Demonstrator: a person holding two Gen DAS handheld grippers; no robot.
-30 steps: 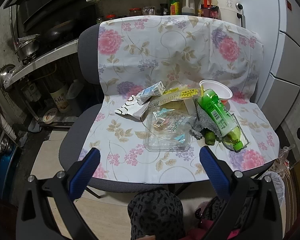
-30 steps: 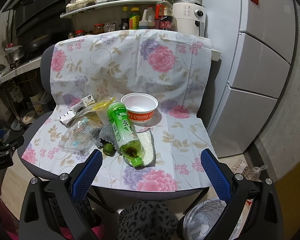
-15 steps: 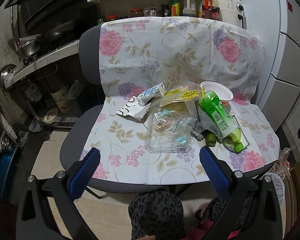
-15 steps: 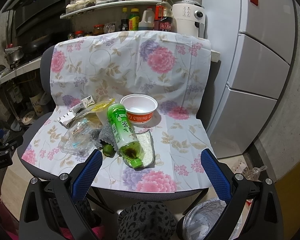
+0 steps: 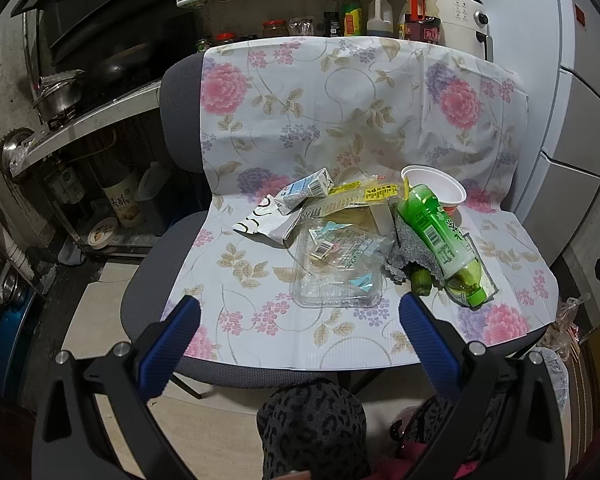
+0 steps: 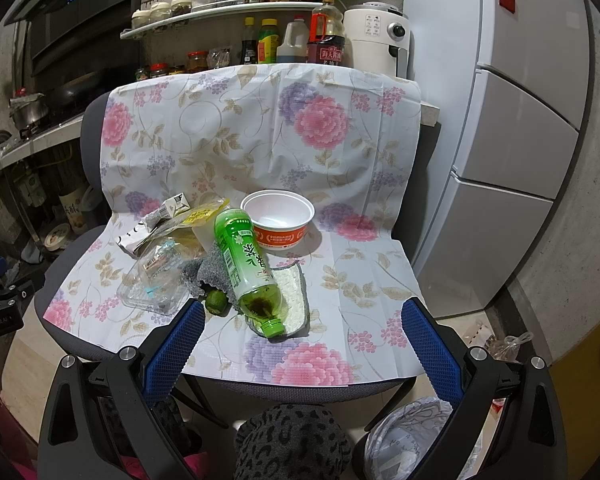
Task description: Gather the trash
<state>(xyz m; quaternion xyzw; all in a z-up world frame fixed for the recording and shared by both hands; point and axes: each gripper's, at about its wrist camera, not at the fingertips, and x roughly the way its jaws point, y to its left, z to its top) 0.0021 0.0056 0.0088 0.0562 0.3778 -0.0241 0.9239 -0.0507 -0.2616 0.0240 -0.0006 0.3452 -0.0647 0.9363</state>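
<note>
Nothing's been grabbed yet: both your left claw (image 5: 300, 320) and right claw (image 6: 303, 324) hang spread wide and empty in front of the chair (image 6: 60, 280), which has a floral sheet (image 6: 260, 132) draped over it.

All the trash is piled on the seat. The green bottle (image 6: 246, 266) lies on its side across a grey cloth (image 6: 212, 276), cap toward you, with a lime (image 6: 216, 302) tucked just beside it. Behind it sits the instant-noodle bowl (image 6: 278, 220). To the left you've got a clear plastic tray (image 5: 336, 276), a yellow wrapper (image 5: 360, 194) and a small carton (image 5: 308, 188) overlapping each other.

I'd go for the bottle first with the right claw, since it's nearest and on top. Pinch it across the middle of the body, not the cap end, or it'll probably swing. The bin with the white liner (image 6: 412, 436) is on the floor just right of the chair, so it's a short carry. Watch that the sheet doesn't drag along.
</note>
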